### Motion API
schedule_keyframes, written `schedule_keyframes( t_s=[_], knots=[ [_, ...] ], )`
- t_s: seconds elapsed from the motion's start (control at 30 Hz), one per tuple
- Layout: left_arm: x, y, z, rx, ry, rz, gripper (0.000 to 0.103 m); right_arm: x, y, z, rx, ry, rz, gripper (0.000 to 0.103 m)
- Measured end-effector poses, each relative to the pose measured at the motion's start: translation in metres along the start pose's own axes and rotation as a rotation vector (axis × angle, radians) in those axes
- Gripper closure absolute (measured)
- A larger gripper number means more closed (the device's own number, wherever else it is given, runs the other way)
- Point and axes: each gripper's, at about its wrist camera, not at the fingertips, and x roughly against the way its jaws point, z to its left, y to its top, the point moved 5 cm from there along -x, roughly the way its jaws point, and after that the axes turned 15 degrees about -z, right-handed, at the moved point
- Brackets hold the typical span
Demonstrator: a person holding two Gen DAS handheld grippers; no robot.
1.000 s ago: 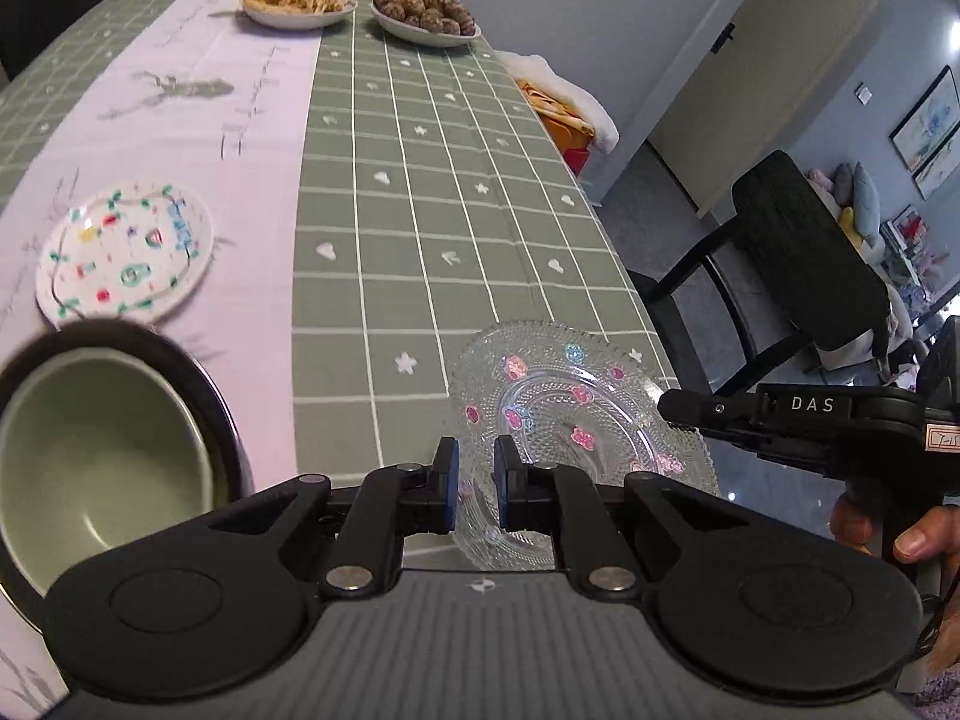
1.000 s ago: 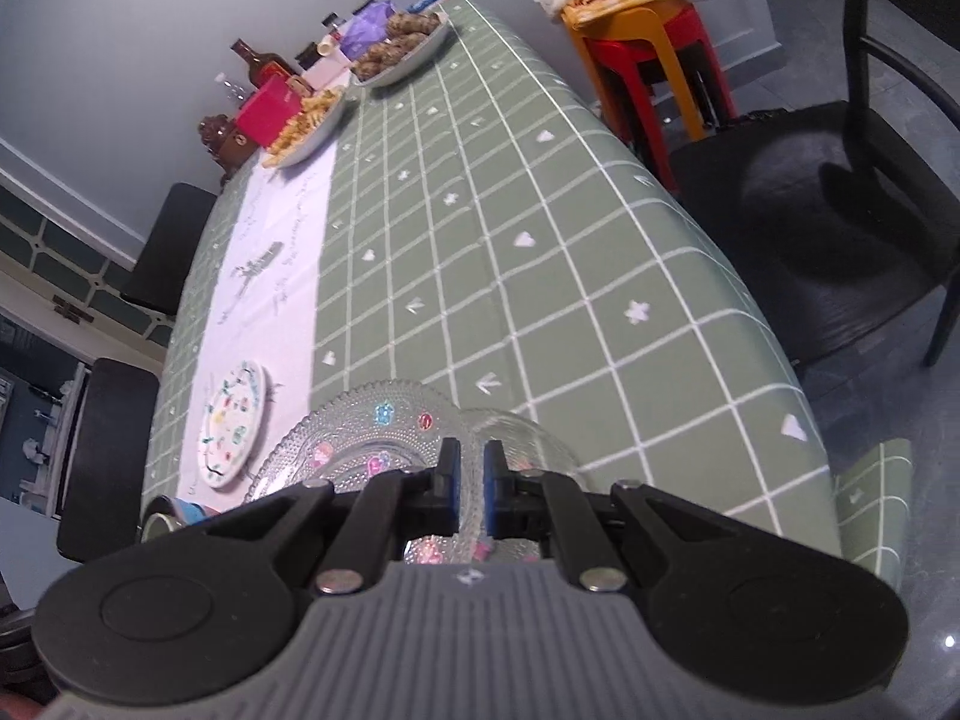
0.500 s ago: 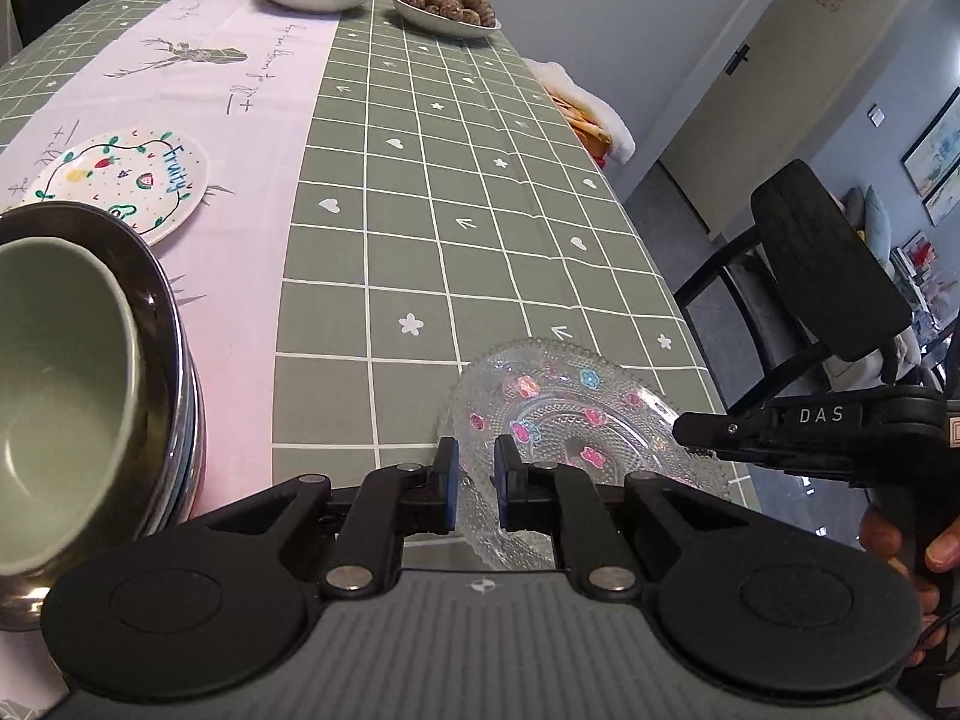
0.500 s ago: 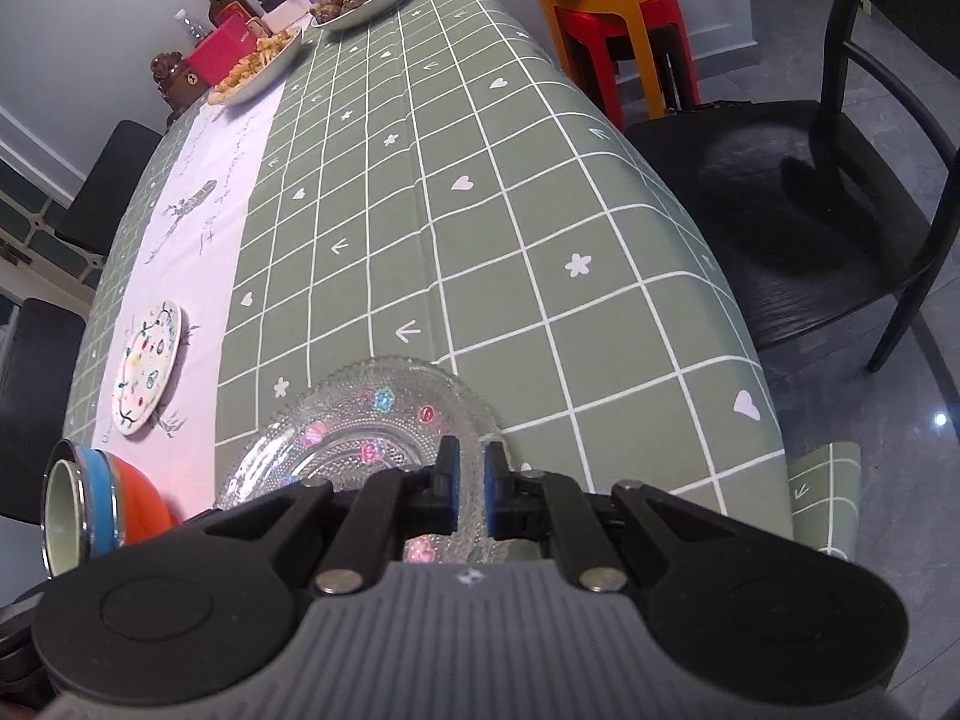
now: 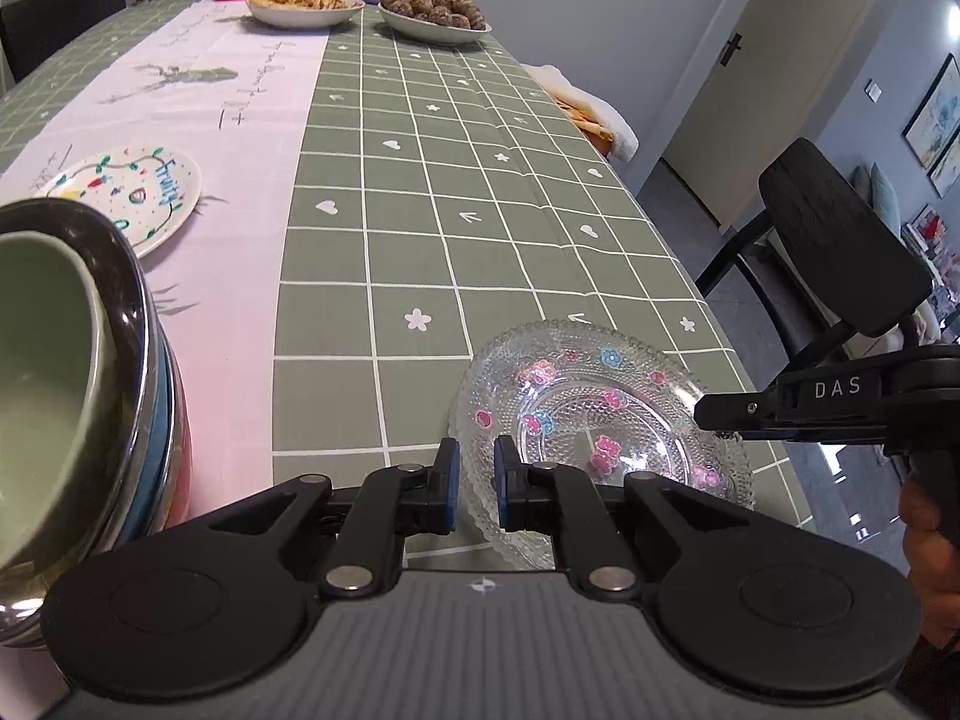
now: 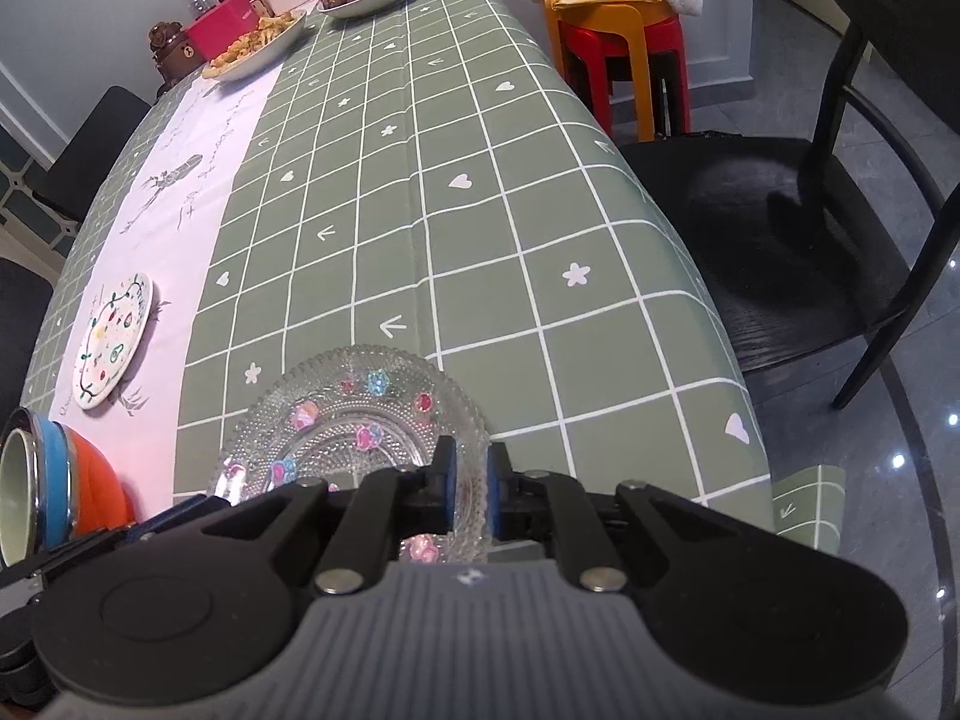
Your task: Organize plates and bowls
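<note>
A clear glass plate (image 5: 591, 414) with pink and blue flowers is tilted up off the green checked tablecloth (image 5: 456, 228). My left gripper (image 5: 475, 483) is shut on its near-left rim. My right gripper (image 6: 469, 495) is shut on its right rim, and its fingers (image 5: 738, 408) show at the plate's right edge in the left wrist view. The plate also shows in the right wrist view (image 6: 354, 420). A stack of bowls (image 5: 66, 384), green inside steel, blue and orange, stands to the left; it also shows in the right wrist view (image 6: 48, 492). A small painted white plate (image 5: 132, 195) lies beyond on the white runner.
Two dishes of food (image 5: 306, 3) and bottles and boxes stand at the table's far end. A black chair (image 6: 798, 252) sits by the right table edge, with stacked stools (image 6: 612, 42) further back. Another black chair (image 6: 96, 150) is on the far left side.
Both grippers have dropped lower and closer to the table, still holding the glass plate. The bowl stack now looms larger at my left.
</note>
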Motion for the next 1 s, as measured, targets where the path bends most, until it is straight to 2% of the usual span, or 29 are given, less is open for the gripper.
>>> schedule_keyframes(
  t_s=[0.37, 0.43, 0.53, 0.6, 0.67, 0.83, 1.0],
  knots=[
    [-0.004, 0.002, -0.002, -0.056, 0.017, -0.028, 0.091, -0.003, -0.006, 0.015, 0.158, -0.060, -0.010, 0.094],
    [-0.003, 0.002, -0.002, -0.061, 0.010, -0.029, 0.090, -0.003, -0.006, 0.016, 0.169, -0.065, -0.014, 0.091],
    [-0.003, 0.003, -0.003, -0.071, 0.005, -0.032, 0.085, -0.003, -0.006, 0.017, 0.164, -0.056, -0.011, 0.085],
    [-0.001, 0.005, -0.005, -0.090, 0.005, -0.046, 0.067, -0.002, -0.005, 0.017, 0.152, -0.051, -0.013, 0.082],
    [0.000, 0.006, -0.005, -0.093, 0.004, -0.055, 0.058, 0.000, -0.003, 0.017, 0.136, -0.047, -0.019, 0.071],
    [0.008, 0.014, -0.002, -0.055, -0.017, -0.053, 0.056, 0.008, 0.007, 0.016, 0.079, -0.024, -0.065, 0.062],
    [0.026, 0.034, -0.004, -0.008, -0.118, -0.030, 0.056, 0.020, 0.021, 0.021, -0.003, 0.070, -0.137, 0.058]
  ],
)
